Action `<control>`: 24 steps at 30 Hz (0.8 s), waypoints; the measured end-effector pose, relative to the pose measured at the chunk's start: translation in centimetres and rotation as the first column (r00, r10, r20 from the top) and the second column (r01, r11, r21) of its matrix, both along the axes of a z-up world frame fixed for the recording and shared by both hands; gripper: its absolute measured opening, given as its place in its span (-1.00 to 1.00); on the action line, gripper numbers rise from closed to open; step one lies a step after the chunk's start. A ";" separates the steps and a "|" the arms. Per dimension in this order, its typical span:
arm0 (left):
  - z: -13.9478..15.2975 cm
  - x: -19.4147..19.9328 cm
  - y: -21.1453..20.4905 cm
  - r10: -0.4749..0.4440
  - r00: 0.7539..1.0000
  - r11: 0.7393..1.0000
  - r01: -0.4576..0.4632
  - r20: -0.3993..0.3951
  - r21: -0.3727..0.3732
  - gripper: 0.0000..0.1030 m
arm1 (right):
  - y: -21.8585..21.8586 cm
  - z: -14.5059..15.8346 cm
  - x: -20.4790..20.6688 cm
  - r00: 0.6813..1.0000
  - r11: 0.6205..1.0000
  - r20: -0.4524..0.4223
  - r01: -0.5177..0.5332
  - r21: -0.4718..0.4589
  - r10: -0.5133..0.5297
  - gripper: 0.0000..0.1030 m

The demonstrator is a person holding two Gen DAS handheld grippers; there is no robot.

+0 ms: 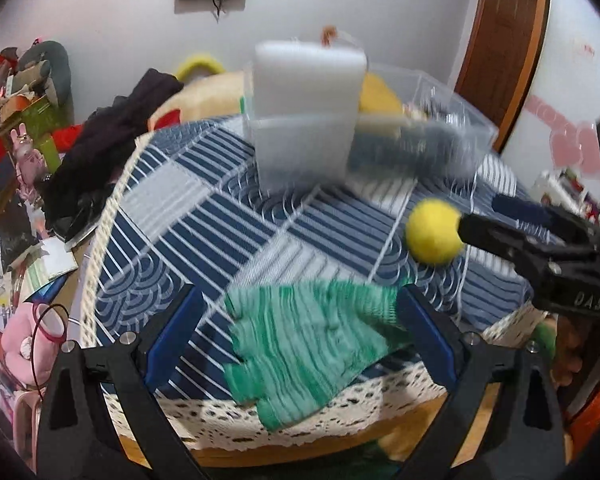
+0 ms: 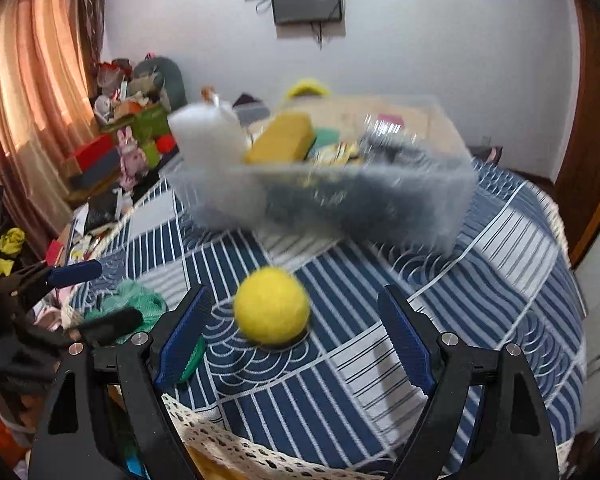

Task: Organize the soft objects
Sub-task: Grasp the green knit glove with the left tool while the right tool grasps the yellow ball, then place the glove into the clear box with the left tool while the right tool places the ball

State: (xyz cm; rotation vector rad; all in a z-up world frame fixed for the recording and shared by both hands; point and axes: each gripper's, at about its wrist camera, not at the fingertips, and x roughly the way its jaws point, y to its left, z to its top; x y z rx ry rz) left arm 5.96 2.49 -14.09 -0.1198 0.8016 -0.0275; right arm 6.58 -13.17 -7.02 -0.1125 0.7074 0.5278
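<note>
1. Work surface: a round table under a blue-and-white patterned tablecloth point(image 2: 340, 368) with a cream lace edge.
2. Left gripper point(image 1: 300, 320): jaws spread wide. A green knitted cloth point(image 1: 300, 344) lies on the tablecloth between the blue pads, near the table's front edge. Whether the pads touch it cannot be told; the picture is blurred.
3. Right gripper point(image 2: 296, 340): jaws spread wide, with a yellow ball point(image 2: 272, 306) resting on the tablecloth between them, touching neither pad.
4. Clear plastic bin point(image 2: 380, 200): stands farther back on the table, blurred. Inside it are a yellow sponge point(image 2: 282, 138), a patch of green just beside it, and darker items too smeared to identify.
5. White foam block point(image 1: 306, 80): sits upright at the bin's left end, rising above the rim.
</note>
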 end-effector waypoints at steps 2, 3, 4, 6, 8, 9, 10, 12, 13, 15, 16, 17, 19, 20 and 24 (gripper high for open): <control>-0.4 0.1 -0.1 -0.013 1.000 1.000 0.012 -0.010 -0.017 0.91 | 0.5 -1.0 0.2 1.000 1.000 -0.029 -0.006 -0.012 0.006 0.59; -0.6 0.1 0.0 -0.016 1.000 0.999 0.016 -0.017 -0.035 0.91 | 0.7 -1.2 0.2 0.999 1.000 -0.037 -0.009 -0.016 0.008 0.59; -0.9 0.1 0.1 -0.018 1.000 0.999 0.017 -0.021 -0.047 0.91 | 0.9 -1.5 0.4 0.999 1.000 -0.047 -0.013 -0.020 0.012 0.54; -1.3 0.2 0.4 -0.018 0.999 0.997 0.016 -0.030 -0.079 0.91 | 1.2 -2.1 0.5 0.998 1.000 -0.066 -0.015 -0.018 0.014 0.38; -1.7 0.2 0.7 -0.024 0.999 0.993 0.019 -0.041 -0.117 0.65 | 1.3 -2.5 0.7 0.996 1.000 -0.090 -0.024 -0.011 0.023 0.18; -2.0 0.3 0.8 -0.029 0.998 0.991 0.021 -0.054 -0.135 0.64 | 1.3 -2.7 0.8 0.994 1.000 -0.103 -0.029 -0.009 0.028 0.12; -2.1 0.1 0.9 -0.026 0.999 0.991 0.019 -0.046 -0.132 0.62 | 1.3 -2.9 0.9 0.993 0.999 -0.111 -0.032 -0.009 0.030 -0.01; -1.9 -0.1 0.6 -0.026 0.999 0.992 0.021 -0.039 -0.124 0.52 | 1.3 -3.2 1.0 0.992 0.999 -0.120 -0.039 -0.012 0.038 -0.13; -1.9 -0.1 0.6 -0.027 0.999 0.993 0.022 -0.037 -0.120 0.42 | 1.2 -3.2 0.9 0.992 0.999 -0.122 -0.044 -0.011 0.042 -0.20; -1.8 -0.3 0.4 -0.033 0.999 0.993 0.029 -0.033 -0.114 0.22 | 1.3 -3.1 0.8 0.991 0.999 -0.120 -0.054 -0.007 0.053 -0.21; -1.7 -0.3 0.4 -0.038 0.999 0.993 0.034 -0.031 -0.117 0.06 | 1.3 -3.1 0.6 0.992 0.998 -0.115 -0.057 -0.012 0.056 -0.21; -1.7 -0.4 0.4 -0.046 0.998 0.992 0.042 -0.030 -0.122 -0.15 | 1.4 -3.0 0.4 0.993 0.998 -0.103 -0.057 -0.020 0.055 -0.22; -1.6 -0.4 0.3 -0.063 0.998 0.989 0.059 -0.031 -0.135 -0.25 | 1.3 -2.8 0.2 0.994 0.998 -0.089 -0.057 -0.029 0.055 -0.22; -1.6 -0.4 0.2 -0.064 0.997 0.990 0.060 -0.030 -0.129 -0.27 | 1.3 -2.7 0.1 0.995 0.998 -0.085 -0.059 -0.027 0.057 -0.22; -0.7 -0.5 0.1 -0.065 0.998 0.992 0.063 -0.011 -0.113 -0.35 | 1.2 -2.3 -0.2 0.996 0.998 -0.065 -0.058 -0.027 0.056 -0.22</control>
